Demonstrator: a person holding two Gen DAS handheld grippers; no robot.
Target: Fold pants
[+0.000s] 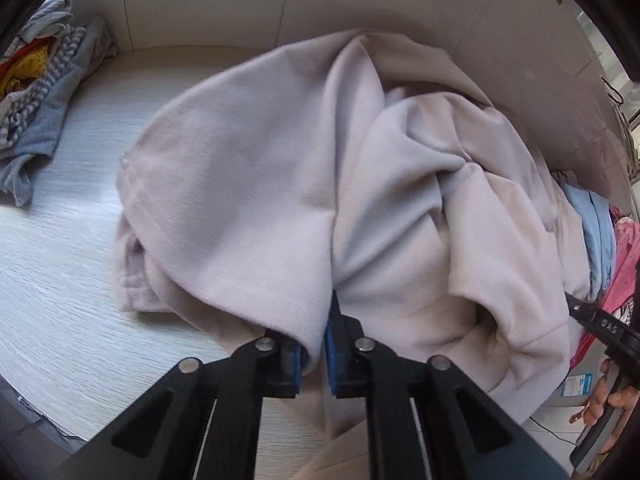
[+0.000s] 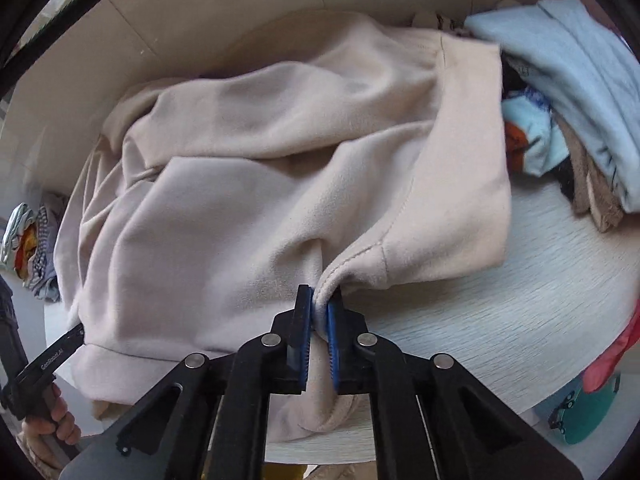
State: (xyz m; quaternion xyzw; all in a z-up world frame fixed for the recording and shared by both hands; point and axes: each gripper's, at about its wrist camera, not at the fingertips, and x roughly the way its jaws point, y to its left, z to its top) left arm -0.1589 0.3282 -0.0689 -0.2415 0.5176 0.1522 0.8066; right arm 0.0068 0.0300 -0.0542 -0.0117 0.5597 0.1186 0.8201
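Note:
The beige fleece pants [image 1: 280, 184] lie bunched on the white wood-grain table [image 1: 60, 288], part folded over themselves. My left gripper [image 1: 314, 344] is shut on a hem edge of the pants at the near side. My right gripper [image 2: 319, 320] is shut on a seamed edge of the same pants [image 2: 224, 208] near the table's front edge [image 2: 480, 380]. The right gripper shows at the right edge of the left wrist view [image 1: 596, 320]. The left gripper shows at the lower left of the right wrist view [image 2: 56, 356].
A heap of striped grey and yellow clothes [image 1: 36, 80] lies at the table's far left. A stack of light blue, tan and pink clothes [image 2: 568, 92] sits at the right. A beige wall [image 1: 240, 0] runs behind the table. A red cloth [image 2: 616, 352] hangs off the right edge.

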